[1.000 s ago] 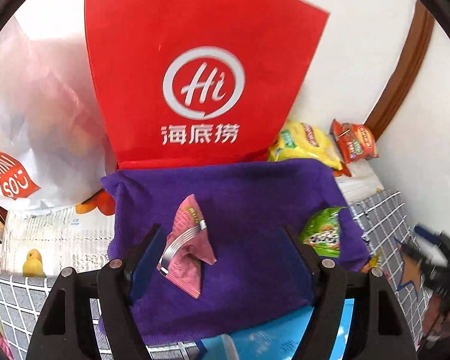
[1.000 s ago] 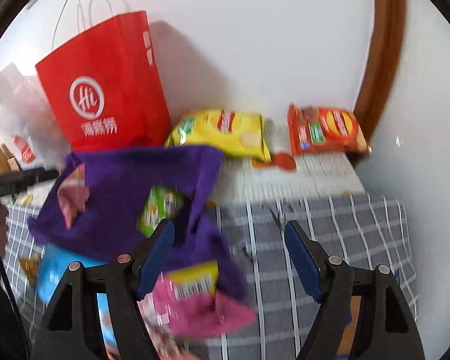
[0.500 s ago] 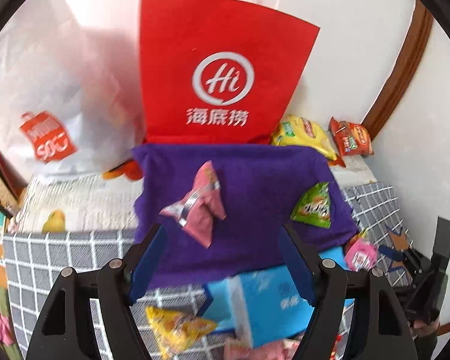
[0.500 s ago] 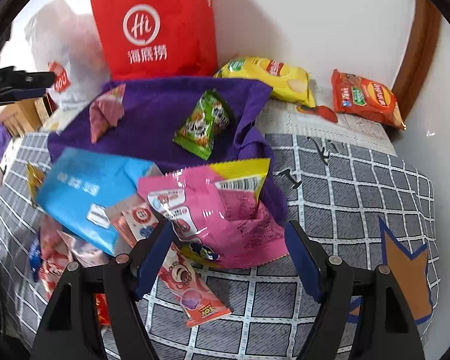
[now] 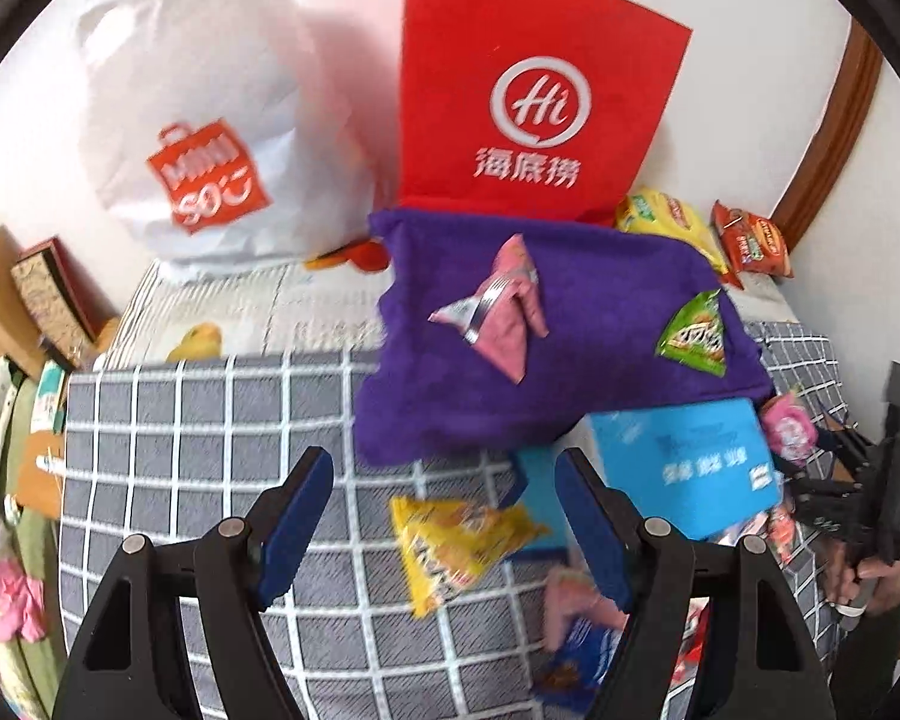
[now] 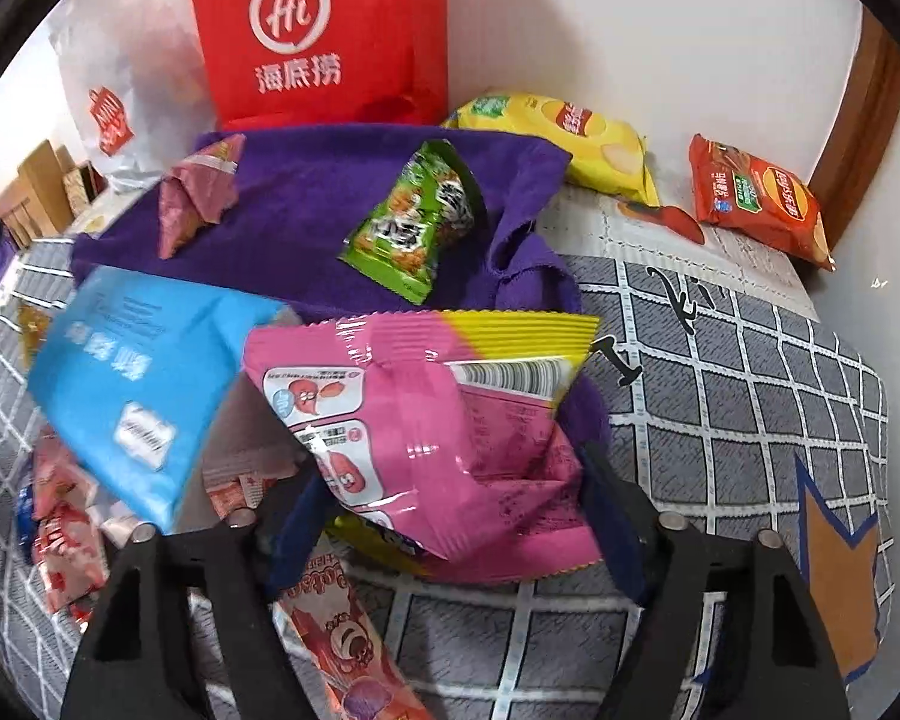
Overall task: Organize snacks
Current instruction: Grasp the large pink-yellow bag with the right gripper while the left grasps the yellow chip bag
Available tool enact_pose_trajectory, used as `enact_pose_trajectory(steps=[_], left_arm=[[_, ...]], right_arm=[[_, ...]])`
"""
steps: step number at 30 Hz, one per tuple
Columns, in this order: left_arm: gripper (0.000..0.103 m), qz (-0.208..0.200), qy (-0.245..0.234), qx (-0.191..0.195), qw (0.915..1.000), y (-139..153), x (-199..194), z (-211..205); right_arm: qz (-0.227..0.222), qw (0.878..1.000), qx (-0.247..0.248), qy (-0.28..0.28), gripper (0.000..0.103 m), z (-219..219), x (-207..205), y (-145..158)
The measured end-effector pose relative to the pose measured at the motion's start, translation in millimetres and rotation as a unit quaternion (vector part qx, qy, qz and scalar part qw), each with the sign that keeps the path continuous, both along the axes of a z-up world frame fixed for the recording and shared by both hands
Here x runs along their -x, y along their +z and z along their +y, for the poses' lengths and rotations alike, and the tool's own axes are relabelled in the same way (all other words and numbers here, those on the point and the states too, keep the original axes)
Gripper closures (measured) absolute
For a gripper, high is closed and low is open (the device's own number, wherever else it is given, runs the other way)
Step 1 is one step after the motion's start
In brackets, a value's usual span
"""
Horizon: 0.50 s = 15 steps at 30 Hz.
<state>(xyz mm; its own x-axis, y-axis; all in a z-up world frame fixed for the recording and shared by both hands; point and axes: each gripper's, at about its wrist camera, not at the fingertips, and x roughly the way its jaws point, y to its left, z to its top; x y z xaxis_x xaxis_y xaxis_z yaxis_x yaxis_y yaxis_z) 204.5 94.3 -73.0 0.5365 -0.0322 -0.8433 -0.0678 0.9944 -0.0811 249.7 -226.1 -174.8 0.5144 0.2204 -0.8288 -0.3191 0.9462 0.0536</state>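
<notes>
On the grey checked bed cover: snack packets lie scattered, most of them near a purple cloth [image 5: 570, 354].
Left hand-held gripper [image 5: 444, 498]: jaws spread wide, holding nothing, hovering over the bed cover [image 5: 210, 438] with a yellow snack packet [image 5: 456, 546] just ahead between its fingers.
Right hand-held gripper [image 6: 450, 516]: jaws apart, one on each side of the lower end of a pink-and-yellow snack bag [image 6: 438, 432]; whether the pads press the bag cannot be told.
Pink-and-yellow snack bag: back side up, with a barcode and small printed panels too fine to read.
Blue packet [image 6: 132, 384]: just left of the pink bag, white Chinese characters, blurred.
Green packet [image 6: 414, 228]: lies on the purple cloth.
Small pink packet [image 5: 498, 312]: also on the cloth, crumpled.
Red paper bag [image 5: 534, 96]: upright against the wall behind the cloth, white "Hi" in a ring above the characters 海底捞.
White plastic bag [image 5: 210, 108]: left of the red bag, orange "MINISO" logo.
Yellow chip bag [image 6: 576, 138] and orange-red packet [image 6: 756, 198]: by the wall at the right, lettering unreadable.
</notes>
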Motion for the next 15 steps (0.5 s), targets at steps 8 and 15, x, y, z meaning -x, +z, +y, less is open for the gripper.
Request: enact_pose_trajectory(steps=[8, 15], left_arm=[[0.028, 0.017, -0.007, 0.034, 0.9992, -33.7, 19.4, 2.3], [0.028, 0.011, -0.019, 0.011, 0.9997, -61.4, 19.4, -5.1]], right_arm=[[-0.011, 0.998, -0.024, -0.049, 0.028, -16.5, 32.3, 19.3], [-0.018, 0.995, -0.035, -0.088, 0.028, -29.8, 66.7, 32.1]])
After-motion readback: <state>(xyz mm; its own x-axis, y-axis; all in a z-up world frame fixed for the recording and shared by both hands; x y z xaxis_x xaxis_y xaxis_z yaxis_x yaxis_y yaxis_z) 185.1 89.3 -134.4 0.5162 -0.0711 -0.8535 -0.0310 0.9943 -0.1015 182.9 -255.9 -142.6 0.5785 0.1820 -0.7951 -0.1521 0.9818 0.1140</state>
